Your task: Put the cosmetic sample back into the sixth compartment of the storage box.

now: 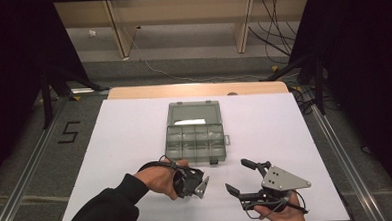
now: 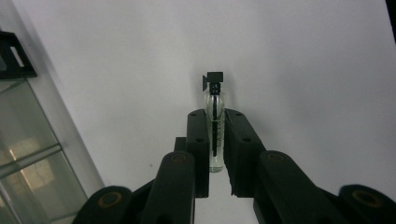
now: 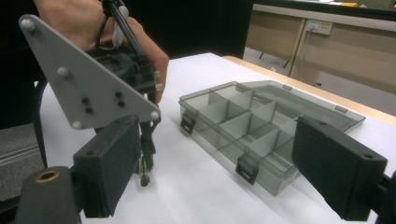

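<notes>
Small clear glass vial (image 2: 215,126) with black cap, clamped between the pads of the left tool (image 2: 215,140); cap end projecting beyond the jaw tips, pointing down at the white worktop (image 1: 130,138), near its front edge. Left tool (image 1: 196,183) clenched on the vial, held just in front of the compartment box. Clear grey compartment box (image 1: 195,135) at worktop centre, lid laid open toward the far edge, dividers visible, latches on the near wall. Right tool (image 1: 242,176) near the front right corner, well apart from the box, jaws spread wide, nothing between them. Grey three-cornered plate (image 1: 283,179) on top.
</notes>
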{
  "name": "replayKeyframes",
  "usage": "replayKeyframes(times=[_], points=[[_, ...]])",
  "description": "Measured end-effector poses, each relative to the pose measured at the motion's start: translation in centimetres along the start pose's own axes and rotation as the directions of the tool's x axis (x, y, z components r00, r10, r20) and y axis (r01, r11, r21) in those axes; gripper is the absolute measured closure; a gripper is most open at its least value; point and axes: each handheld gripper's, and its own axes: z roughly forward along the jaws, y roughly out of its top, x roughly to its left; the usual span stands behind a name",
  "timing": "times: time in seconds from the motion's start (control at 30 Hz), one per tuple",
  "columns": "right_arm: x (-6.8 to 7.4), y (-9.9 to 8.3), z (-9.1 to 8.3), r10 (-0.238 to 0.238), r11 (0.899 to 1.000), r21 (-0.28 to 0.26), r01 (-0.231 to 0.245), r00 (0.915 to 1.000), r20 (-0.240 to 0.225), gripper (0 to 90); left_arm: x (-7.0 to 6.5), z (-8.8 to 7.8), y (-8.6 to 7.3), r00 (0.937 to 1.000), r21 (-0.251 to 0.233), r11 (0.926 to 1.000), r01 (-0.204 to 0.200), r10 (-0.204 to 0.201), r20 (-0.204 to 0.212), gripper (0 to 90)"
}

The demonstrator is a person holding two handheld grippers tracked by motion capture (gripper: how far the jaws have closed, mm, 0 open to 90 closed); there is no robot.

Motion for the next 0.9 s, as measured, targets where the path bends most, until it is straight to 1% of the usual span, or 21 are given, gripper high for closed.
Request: replayKeyframes(times=[0.1, 0.13, 0.17, 0.2, 0.23, 0.27, 0.3, 0.33, 0.37, 0.4, 0.43, 0.47, 0.5, 0.53, 0.6, 0.7, 0.73, 0.77, 0.8, 0.83, 0.9], points=[[0.0, 0.0, 0.0, -0.001, 1.000, 0.001, 0.001, 1.0000, 0.000, 16.8, 0.0, -0.2, 0.0, 0.9992, -0.009, 0.9992, 0.039, -0.039, -0.002, 80.7], [0.0, 0.0, 0.0, 0.000, 1.000, 0.001, 0.000, 1.0000, 0.000, 16.8, 0.2, -0.4, 0.0, 0.9996, 0.008, 0.9996, 0.028, -0.028, -0.004, 80.7], [0.0, 0.0, 0.0, 0.000, 1.000, 0.002, 0.000, 1.0000, 0.000, 16.9, 0.0, -0.3, -0.1, 0.9981, -0.016, 0.9980, 0.061, -0.061, -0.004, 80.6], [0.0, 0.0, 0.0, 0.000, 1.000, 0.002, 0.000, 1.0000, 0.000, 16.8, 0.0, -0.4, -0.1, 0.9971, -0.021, 0.9970, 0.075, -0.075, -0.010, 80.7], [0.0, 0.0, 0.0, 0.000, 1.000, -0.003, 0.000, 1.0000, -0.001, 16.8, 0.3, -0.7, -0.1, 0.9982, 0.004, 0.9982, 0.059, -0.059, -0.009, 80.6], [0.0, 0.0, 0.0, 0.000, 1.000, -0.003, 0.000, 1.0000, -0.001, 16.8, 0.3, -0.7, -0.1, 0.9982, 0.004, 0.9982, 0.059, -0.059, -0.009, 80.7], [0.0, 0.0, 0.0, -0.001, 1.000, 0.002, 0.001, 1.0000, 0.000, 16.8, 0.2, -0.9, -0.2, 0.9951, -0.012, 0.9951, 0.098, -0.099, -0.012, 80.6], [0.0, 0.0, 0.0, -0.001, 1.000, 0.002, 0.001, 1.0000, 0.000, 16.8, 0.2, -0.9, -0.2, 0.9951, -0.012, 0.9951, 0.098, -0.099, -0.012, 80.7], [0.0, 0.0, 0.1, 0.001, 1.000, -0.008, -0.001, 1.0000, -0.002, 16.9, 0.1, -1.1, -0.2, 0.9885, -0.046, 0.9876, 0.150, -0.151, -0.010, 80.6], [0.0, 0.0, 0.0, 0.000, 1.000, 0.003, 0.000, 1.0000, 0.001, 16.8, 0.1, -1.1, -0.2, 0.9885, -0.046, 0.9876, 0.150, -0.151, -0.010, 80.6], [0.0, 0.0, 0.0, -0.001, 1.000, 0.001, 0.001, 1.0000, 0.000, 16.8, 0.2, -1.5, -0.3, 0.9851, -0.049, 0.9842, 0.170, -0.171, -0.014, 80.6], [0.0, 0.0, 0.0, -0.001, 1.000, 0.002, 0.001, 1.0000, 0.000, 16.8, 0.4, -1.7, -0.3, 0.9856, -0.043, 0.9851, 0.166, -0.167, -0.023, 80.7], [0.0, 0.0, 0.0, -0.001, 1.000, 0.002, 0.001, 1.0000, 0.000, 16.8, 0.4, -1.9, -0.3, 0.9826, -0.045, 0.9822, 0.182, -0.184, -0.028, 80.6], [0.0, 0.0, 0.1, 0.000, 1.000, -0.004, 0.000, 1.0000, -0.002, 16.8, 0.4, -1.9, -0.3, 0.9826, -0.045, 0.9822, 0.182, -0.184, -0.028, 80.6], [0.0, 0.0, 0.1, 0.001, 1.000, -0.005, -0.001, 1.0000, -0.002, 16.8, 0.4, -2.4, -0.5, 0.9685, -0.064, 0.9678, 0.243, -0.246, -0.039, 80.7], [0.0, 0.0, 0.1, 0.002, 1.000, -0.008, -0.002, 1.0000, -0.002, 16.8, 0.6, -3.0, -0.8, 0.9513, -0.085, 0.9508, 0.298, -0.303, -0.056, 80.6], [0.0, -0.1, 0.1, 0.002, 1.000, -0.008, -0.002, 1.0000, -0.002, 16.8, 0.6, -3.2, -0.9, 0.9417, -0.097, 0.9404, 0.326, -0.332, -0.054, 80.7], [0.0, 0.0, -0.2, -0.001, 1.000, 0.026, 0.001, 1.0000, 0.008, 16.8, 0.6, -3.5, -1.1, 0.9372, -0.103, 0.9358, 0.337, -0.344, -0.057, 80.7], [0.0, 0.1, -0.2, -0.005, 0.999, 0.036, 0.005, 1.0000, 0.004, 16.8, 0.6, -3.5, -1.1, 0.9372, -0.103, 0.9358, 0.337, -0.344, -0.057, 80.6], [0.0, 0.0, -0.2, -0.008, 0.999, 0.038, 0.008, 1.0000, 0.005, 16.8, 0.7, -4.0, -1.4, 0.9266, -0.115, 0.9244, 0.364, -0.372, -0.057, 80.7], [0.0, 0.0, -0.2, -0.001, 0.999, 0.035, 0.000, 1.0000, 0.008, 16.8, 0.6, -4.4, -1.6, 0.9142, -0.127, 0.9107, 0.393, -0.402, -0.052, 80.6]])
